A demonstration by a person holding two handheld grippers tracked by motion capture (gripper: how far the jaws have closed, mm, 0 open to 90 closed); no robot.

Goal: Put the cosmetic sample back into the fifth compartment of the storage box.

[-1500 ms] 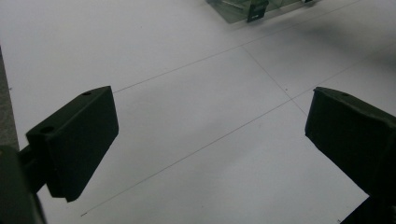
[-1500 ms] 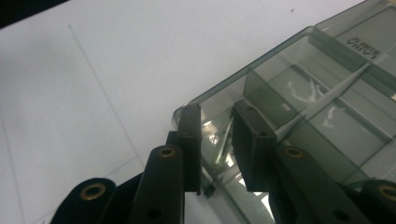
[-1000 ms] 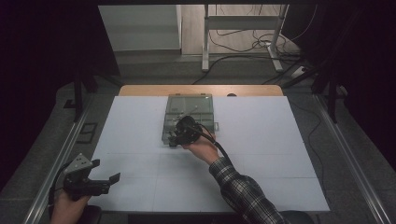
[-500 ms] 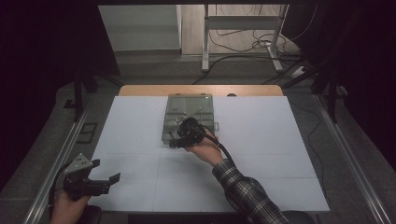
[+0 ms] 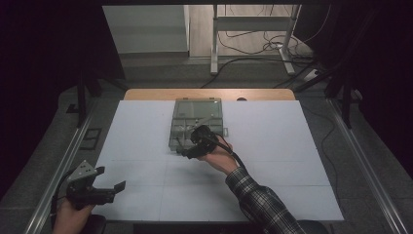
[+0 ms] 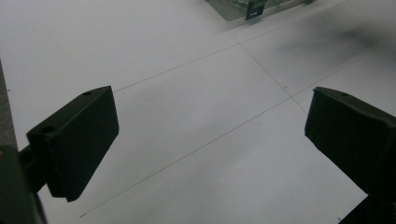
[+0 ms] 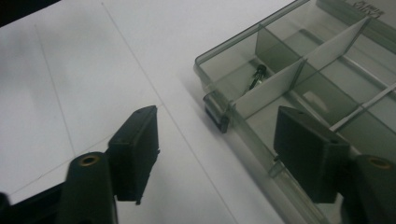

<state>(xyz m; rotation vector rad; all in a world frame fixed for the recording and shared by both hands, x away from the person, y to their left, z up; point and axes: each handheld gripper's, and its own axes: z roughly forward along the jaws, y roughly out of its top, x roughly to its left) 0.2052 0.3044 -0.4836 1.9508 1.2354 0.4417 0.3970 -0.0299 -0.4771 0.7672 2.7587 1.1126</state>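
White table | right claw apart at organizer box edge | left claw apart, empty

Dark room, cable-strewn floor

Compartment box sits far-centre on the table. Right gripper at its near edge; left gripper well apart, near-left corner.
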